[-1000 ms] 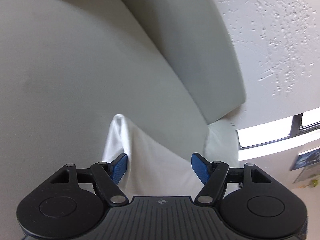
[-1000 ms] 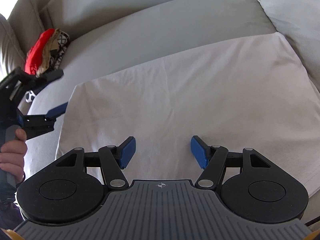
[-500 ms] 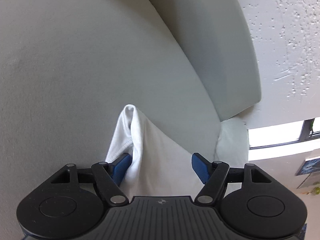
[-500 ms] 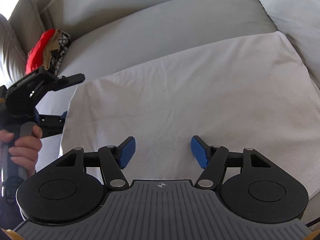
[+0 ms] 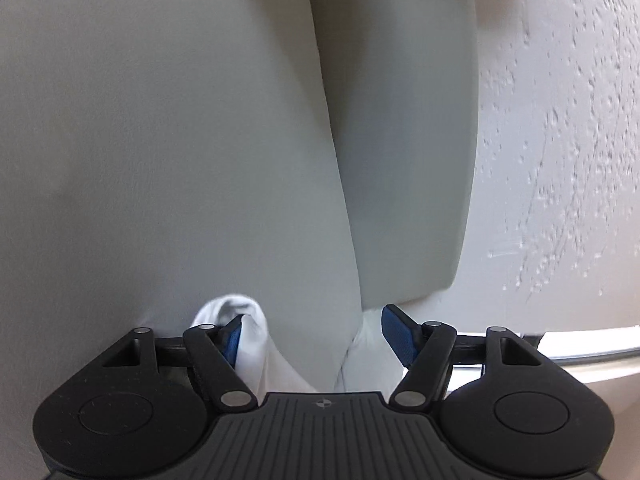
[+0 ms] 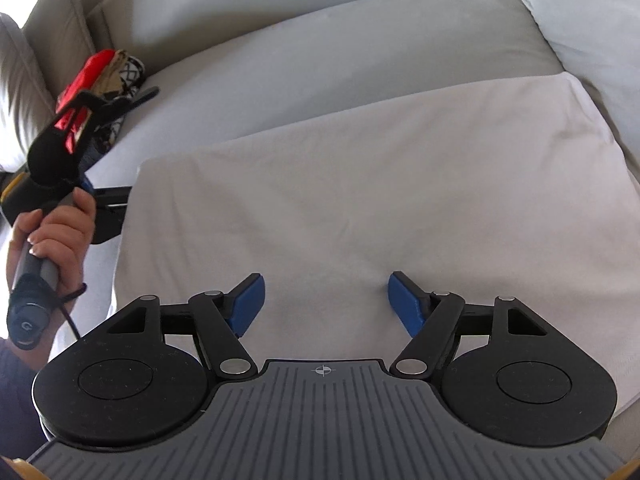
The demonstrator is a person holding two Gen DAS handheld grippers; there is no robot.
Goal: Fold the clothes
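A white garment (image 6: 360, 200) lies flat on the grey sofa seat (image 6: 340, 48), folded to a rough rectangle. My right gripper (image 6: 323, 300) is open and hovers over the garment's near edge, fingers apart on either side of bare cloth. My left gripper (image 5: 312, 332) is open at the garment's left edge. A bunched white corner of the garment (image 5: 248, 328) sits against its left fingertip (image 5: 232, 338). In the right wrist view the left gripper (image 6: 92, 128) is held by a hand at the far left, tilted up.
A pile of red, tan and patterned clothes (image 6: 104, 76) lies at the sofa's left end. A white pillow (image 6: 592, 20) sits at the back right. The left wrist view shows the grey backrest cushion (image 5: 400, 140) and a textured white wall (image 5: 560, 120).
My left gripper has moved in against the garment's left edge and tilted upward; the white corner now bunches at its left fingertip. My right gripper has not moved.
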